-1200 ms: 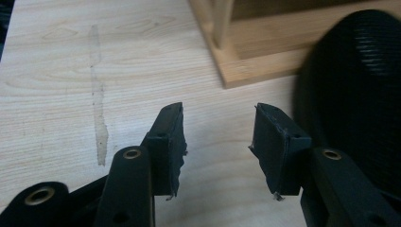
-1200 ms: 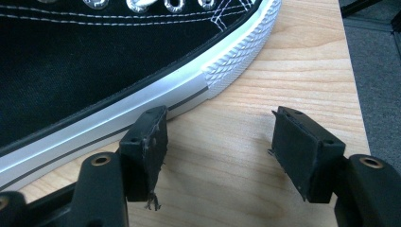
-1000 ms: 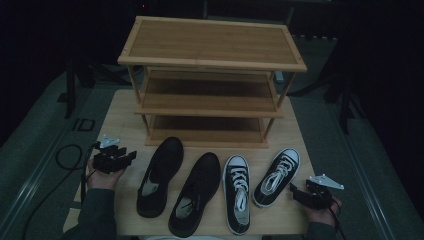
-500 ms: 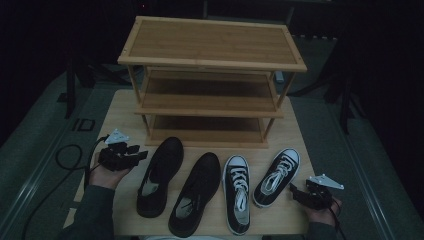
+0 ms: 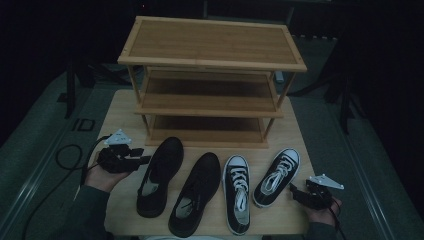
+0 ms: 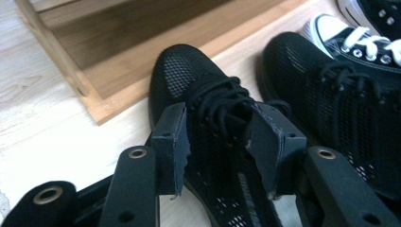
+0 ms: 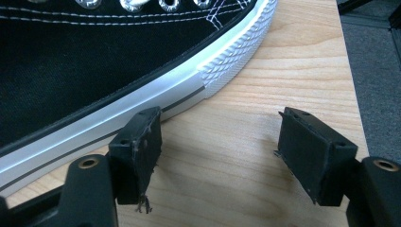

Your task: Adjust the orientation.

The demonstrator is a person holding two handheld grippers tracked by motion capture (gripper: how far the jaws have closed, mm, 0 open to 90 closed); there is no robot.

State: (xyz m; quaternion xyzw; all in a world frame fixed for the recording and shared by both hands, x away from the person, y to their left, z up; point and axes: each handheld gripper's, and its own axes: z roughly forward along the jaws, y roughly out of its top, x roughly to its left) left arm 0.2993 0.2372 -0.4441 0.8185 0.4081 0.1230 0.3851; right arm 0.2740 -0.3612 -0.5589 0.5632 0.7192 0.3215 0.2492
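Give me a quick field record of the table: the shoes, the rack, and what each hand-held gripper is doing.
shoes: four in a row on the table, in front of the rack
left pair: two black mesh shoes
right pair: two black canvas sneakers with white soles and laces
rack: wooden shoe rack, three shelves, nothing on them
left hand-held gripper: open, jaws either side of the leftmost mesh shoe's laces, pads not pressing it
right hand-held gripper: open, bare table between the jaws, beside the rightmost sneaker

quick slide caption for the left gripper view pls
Open left hand-held gripper hovering over the laces of a black mesh shoe, beside the wooden shoe rack.
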